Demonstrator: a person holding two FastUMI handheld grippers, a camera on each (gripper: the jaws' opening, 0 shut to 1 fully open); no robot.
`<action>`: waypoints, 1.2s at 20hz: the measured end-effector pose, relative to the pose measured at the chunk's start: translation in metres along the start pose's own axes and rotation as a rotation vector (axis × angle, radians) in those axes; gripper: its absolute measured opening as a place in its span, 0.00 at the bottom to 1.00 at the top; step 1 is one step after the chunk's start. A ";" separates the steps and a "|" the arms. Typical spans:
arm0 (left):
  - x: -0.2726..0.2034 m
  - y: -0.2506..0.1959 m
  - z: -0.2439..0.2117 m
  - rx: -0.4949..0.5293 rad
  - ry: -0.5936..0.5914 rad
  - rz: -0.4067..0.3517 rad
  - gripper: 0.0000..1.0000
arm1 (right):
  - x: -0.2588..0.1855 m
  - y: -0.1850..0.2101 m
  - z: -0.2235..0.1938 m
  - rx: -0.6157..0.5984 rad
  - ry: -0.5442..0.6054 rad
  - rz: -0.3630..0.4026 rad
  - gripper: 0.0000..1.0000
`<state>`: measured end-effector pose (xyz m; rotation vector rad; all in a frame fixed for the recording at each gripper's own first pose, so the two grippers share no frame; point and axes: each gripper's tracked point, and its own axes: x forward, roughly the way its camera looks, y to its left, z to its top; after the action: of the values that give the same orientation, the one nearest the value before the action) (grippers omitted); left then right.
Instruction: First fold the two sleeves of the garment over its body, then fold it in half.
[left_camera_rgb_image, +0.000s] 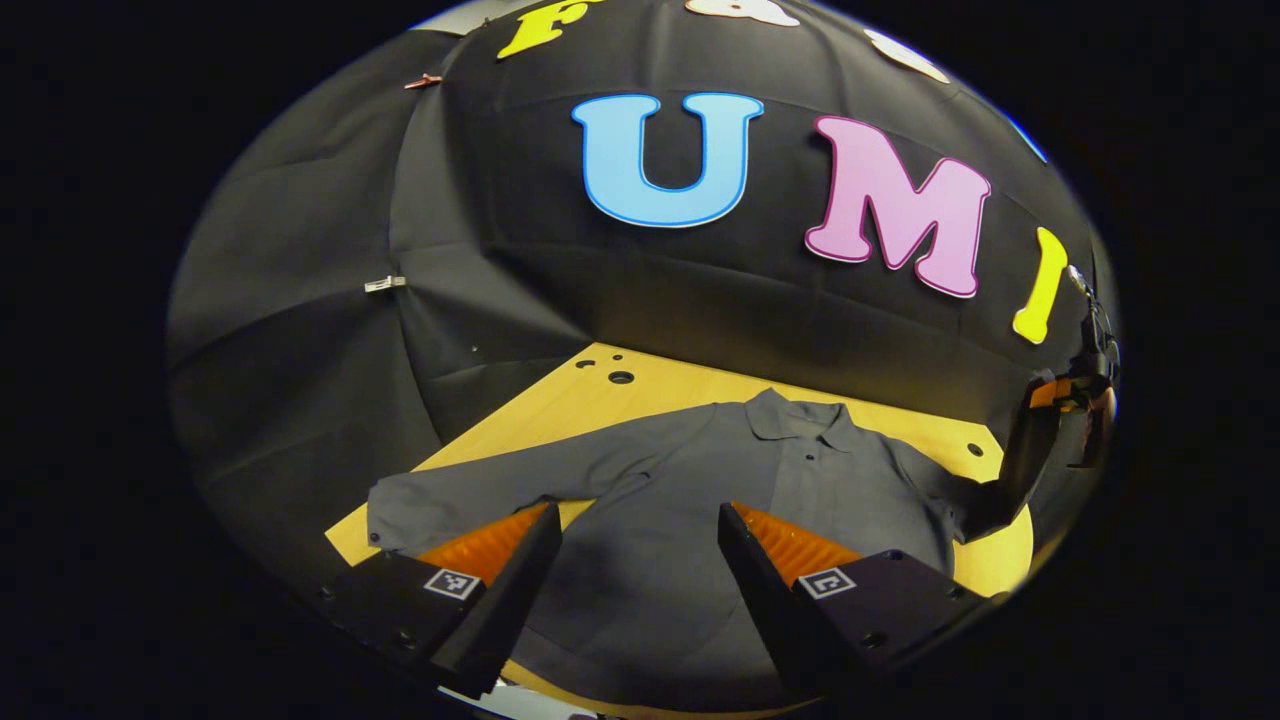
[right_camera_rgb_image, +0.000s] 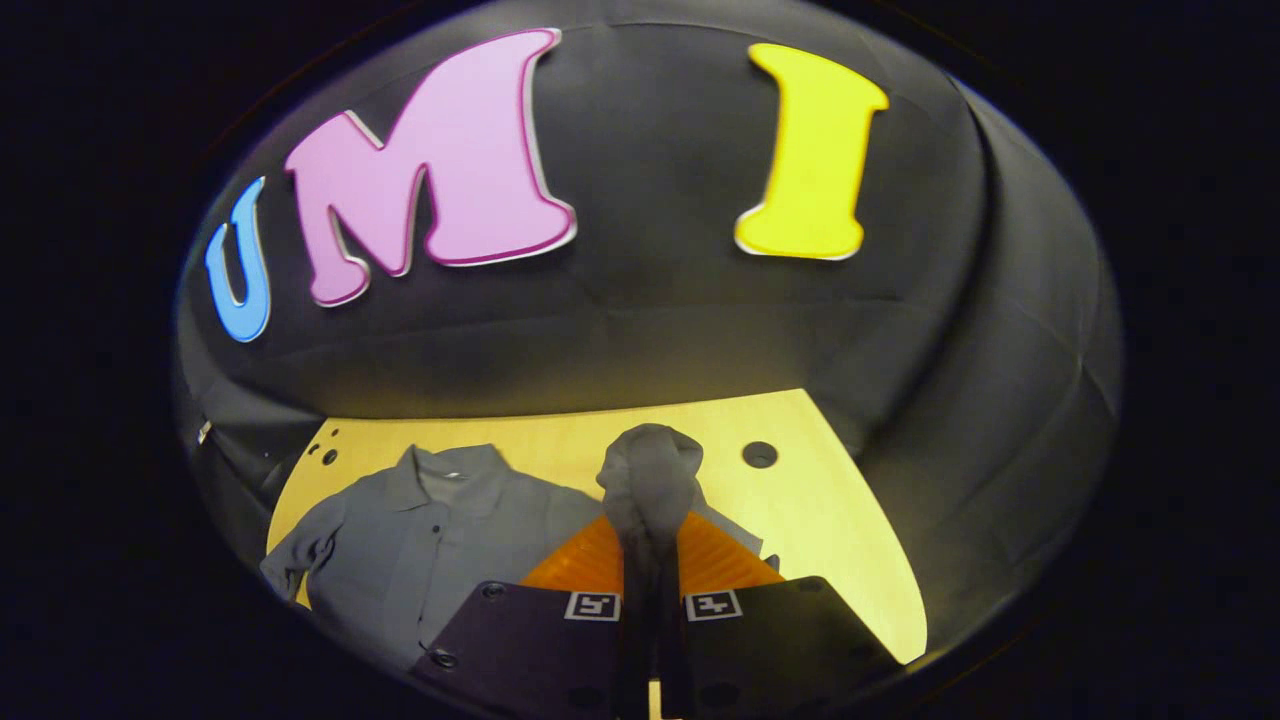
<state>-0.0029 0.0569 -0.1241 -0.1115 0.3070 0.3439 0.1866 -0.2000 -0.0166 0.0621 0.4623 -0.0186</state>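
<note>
A grey long-sleeved shirt (left_camera_rgb_image: 690, 480) lies flat, collar to the back, on a yellow wooden table (left_camera_rgb_image: 660, 392). My left gripper (left_camera_rgb_image: 637, 520) hovers open above the shirt's body with nothing between its fingers. One sleeve (left_camera_rgb_image: 450, 495) lies stretched out to the left. At the far right, my right gripper (left_camera_rgb_image: 1065, 410) holds the other sleeve's end (left_camera_rgb_image: 1000, 490) raised off the table. In the right gripper view, my right gripper (right_camera_rgb_image: 650, 560) is shut on that sleeve, whose cuff (right_camera_rgb_image: 650, 475) bunches up above the fingertips. The shirt's body (right_camera_rgb_image: 440, 545) lies to the left.
Black cloth walls enclose the table on the back and both sides. The tabletop (right_camera_rgb_image: 810, 500) has round holes (right_camera_rgb_image: 759, 454) near its far corners (left_camera_rgb_image: 621, 377). A small metal clip (left_camera_rgb_image: 385, 284) hangs on the left wall. Bare wood stretches to the right of the raised sleeve.
</note>
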 end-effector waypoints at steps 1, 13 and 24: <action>-0.001 0.003 0.000 0.004 0.005 0.004 0.99 | 0.003 0.017 -0.001 0.000 0.006 0.030 0.09; 0.002 0.049 -0.009 -0.027 0.056 0.037 0.99 | 0.021 0.193 -0.058 0.083 0.134 0.285 0.09; 0.008 0.077 -0.032 -0.051 0.092 0.102 1.00 | 0.014 0.337 -0.142 0.230 0.291 0.537 0.09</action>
<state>-0.0317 0.1266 -0.1617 -0.1621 0.3955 0.4489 0.1462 0.1458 -0.1311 0.4169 0.7207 0.4707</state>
